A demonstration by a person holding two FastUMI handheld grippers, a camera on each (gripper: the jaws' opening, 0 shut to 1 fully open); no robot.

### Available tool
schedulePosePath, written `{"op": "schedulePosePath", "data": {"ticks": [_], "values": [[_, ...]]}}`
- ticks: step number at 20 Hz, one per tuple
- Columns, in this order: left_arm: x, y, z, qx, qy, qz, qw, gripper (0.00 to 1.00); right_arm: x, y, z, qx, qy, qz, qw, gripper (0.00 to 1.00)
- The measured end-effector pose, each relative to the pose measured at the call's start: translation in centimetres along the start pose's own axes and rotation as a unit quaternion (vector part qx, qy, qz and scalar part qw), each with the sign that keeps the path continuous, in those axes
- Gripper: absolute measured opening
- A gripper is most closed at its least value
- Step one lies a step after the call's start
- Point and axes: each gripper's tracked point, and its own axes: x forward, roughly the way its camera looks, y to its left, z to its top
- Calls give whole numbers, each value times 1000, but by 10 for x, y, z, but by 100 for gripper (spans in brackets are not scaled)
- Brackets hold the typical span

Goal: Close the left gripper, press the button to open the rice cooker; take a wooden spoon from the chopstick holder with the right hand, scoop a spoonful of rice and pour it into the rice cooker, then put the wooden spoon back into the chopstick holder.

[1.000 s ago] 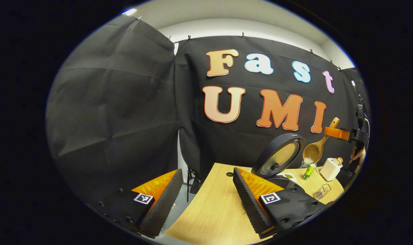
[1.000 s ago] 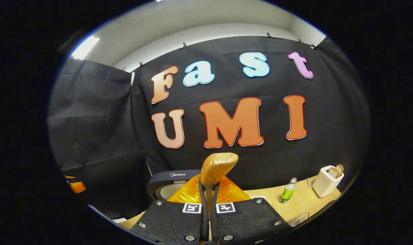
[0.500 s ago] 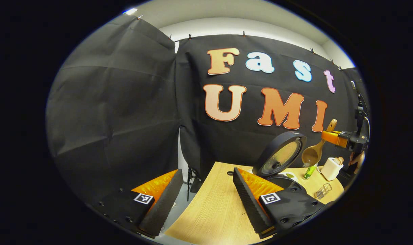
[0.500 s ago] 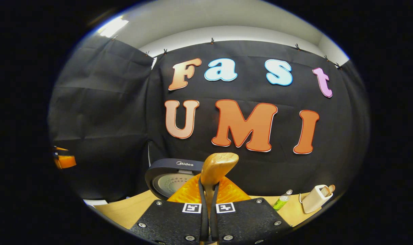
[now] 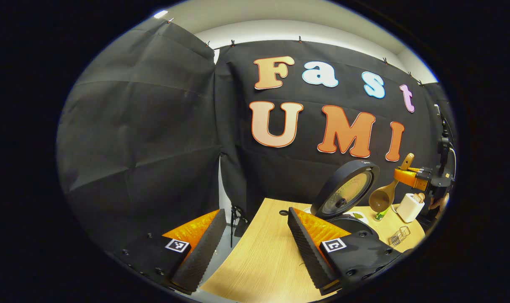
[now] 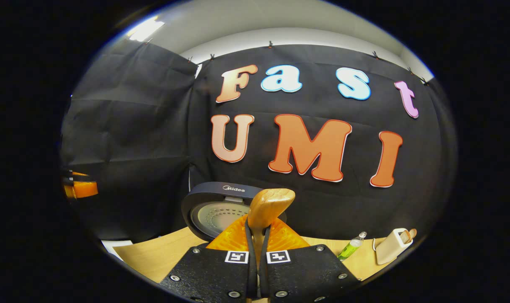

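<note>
The black rice cooker (image 5: 350, 222) stands on the table with its round lid (image 5: 347, 191) raised. In the left gripper view my left gripper (image 5: 255, 248) hovers open over the table's near corner, holding nothing. Farther right, my right gripper (image 5: 402, 175) is shut on the handle of the wooden spoon (image 5: 380, 200), whose bowl hangs down beside the lid. In the right gripper view the right gripper (image 6: 258, 252) pinches the spoon handle (image 6: 268, 205), with the cooker lid (image 6: 221, 210) just behind it. The white chopstick holder (image 5: 409, 207) sits at the right.
A green bottle (image 5: 380, 214) stands between cooker and holder, and a small wire rack (image 5: 397, 236) lies nearer the table's right edge. The wooden table (image 5: 267, 261) ends close under my left gripper. The left gripper (image 6: 80, 189) appears far left in the right gripper view.
Rice was falling from the spoon a second ago; none falls now. The right gripper and spoon have dropped a little, and its view has swung so the cooker lid sits more central.
</note>
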Motion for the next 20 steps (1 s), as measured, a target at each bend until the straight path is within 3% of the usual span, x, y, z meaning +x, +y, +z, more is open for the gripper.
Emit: {"op": "schedulePosePath", "data": {"ticks": [5, 9, 16, 20], "values": [[9, -23, 5, -2, -4, -13, 1000, 98, -10, -66, -4, 59, -1, -70, 996, 2], [14, -43, 10, -19, -4, -29, 999, 99, -32, -127, -16, 114, 0, -127, 985, 2], [23, -68, 19, 1, -14, -24, 1000, 98, -88, -240, -71, 163, 23, -230, 959, 2], [24, -86, 20, 2, -14, -20, 1000, 97, -116, -281, -118, 177, 51, -269, 945, 2]]}}
